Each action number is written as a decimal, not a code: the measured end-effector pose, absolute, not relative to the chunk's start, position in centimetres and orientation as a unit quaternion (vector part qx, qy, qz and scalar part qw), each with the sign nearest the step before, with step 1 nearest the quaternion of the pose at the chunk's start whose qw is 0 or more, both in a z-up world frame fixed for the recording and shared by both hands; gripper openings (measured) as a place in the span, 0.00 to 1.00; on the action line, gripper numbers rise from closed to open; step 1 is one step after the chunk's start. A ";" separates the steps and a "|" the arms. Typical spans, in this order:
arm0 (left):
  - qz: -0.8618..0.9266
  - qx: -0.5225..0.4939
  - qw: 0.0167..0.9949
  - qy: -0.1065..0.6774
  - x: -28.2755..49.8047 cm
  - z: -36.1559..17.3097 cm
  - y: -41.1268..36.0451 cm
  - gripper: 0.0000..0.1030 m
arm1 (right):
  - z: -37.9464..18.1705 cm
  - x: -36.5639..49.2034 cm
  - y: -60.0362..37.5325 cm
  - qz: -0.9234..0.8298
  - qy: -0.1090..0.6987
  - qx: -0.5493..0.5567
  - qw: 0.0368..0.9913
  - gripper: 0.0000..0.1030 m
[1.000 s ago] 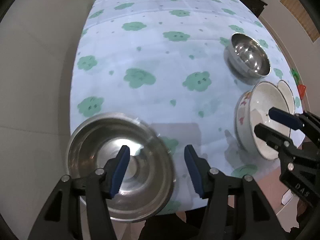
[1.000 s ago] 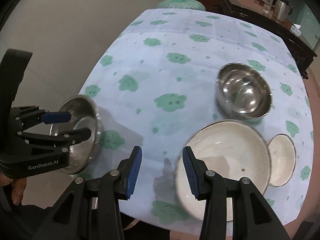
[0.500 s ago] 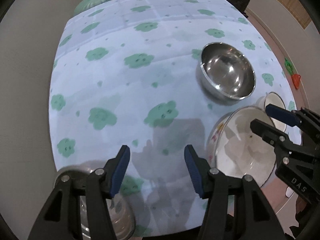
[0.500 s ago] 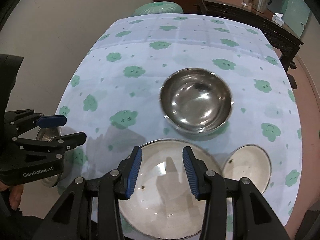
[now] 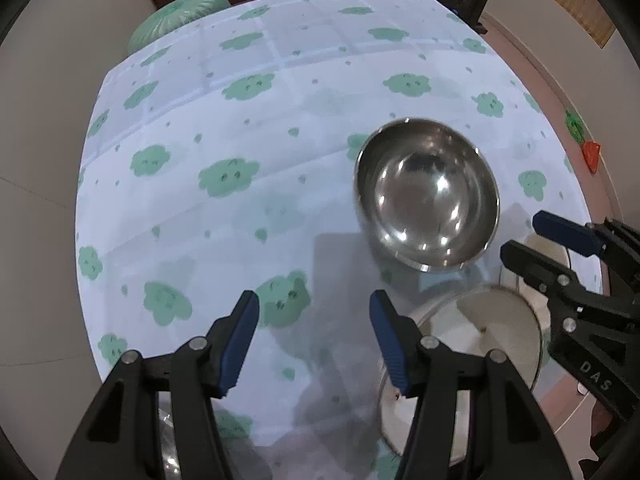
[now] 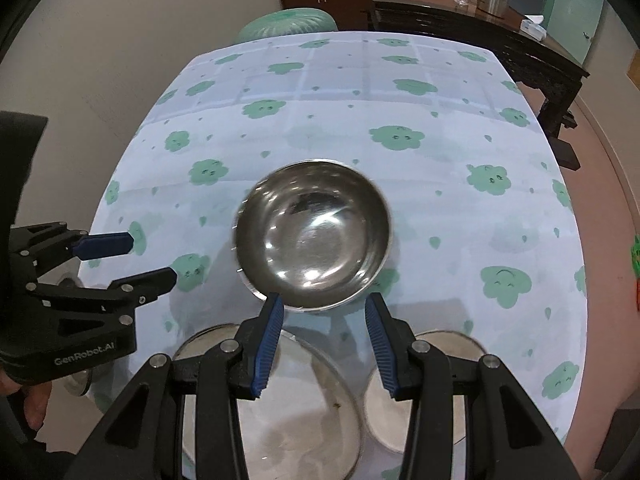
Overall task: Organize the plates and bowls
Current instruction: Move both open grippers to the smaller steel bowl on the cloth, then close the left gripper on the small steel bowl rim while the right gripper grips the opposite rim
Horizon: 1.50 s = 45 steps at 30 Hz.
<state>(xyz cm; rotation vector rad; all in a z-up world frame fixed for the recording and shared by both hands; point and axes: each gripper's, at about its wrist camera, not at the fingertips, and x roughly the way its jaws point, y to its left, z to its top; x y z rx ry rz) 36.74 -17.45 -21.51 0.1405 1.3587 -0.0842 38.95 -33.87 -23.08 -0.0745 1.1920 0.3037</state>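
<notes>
Tablecloth (image 6: 400, 92), cloud print: steel bowl (image 6: 316, 236) just ahead of right gripper (image 6: 324, 340), jaws apart, empty; left gripper (image 5: 316, 340) likewise apart, empty. White bowl (image 6: 296, 412) and small dish (image 6: 400, 404) beneath right gripper. Risk: a pad nudging the slick steel rim likely skids or tips the bowl.

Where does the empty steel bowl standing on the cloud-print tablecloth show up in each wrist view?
Left wrist: steel bowl right of centre, beyond the right-hand finger.
Right wrist: steel bowl at centre, just beyond the fingertips.
Shared landmark: the large white bowl, nearer the camera than the steel bowl.
</notes>
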 end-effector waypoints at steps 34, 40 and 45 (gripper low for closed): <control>-0.054 0.087 0.758 0.645 41.6 -26.4 -20.9 0.35 | -28.1 44.2 -36.0 0.120 0.593 -0.025 0.796 0.24; -0.062 0.099 0.758 0.642 41.5 -26.4 -21.7 0.12 | -28.1 44.2 -35.4 0.128 0.594 -0.021 0.794 0.17; -0.066 0.095 0.759 0.641 41.4 -26.2 -21.4 0.11 | -28.2 44.0 -35.6 0.127 0.594 -0.011 0.794 0.17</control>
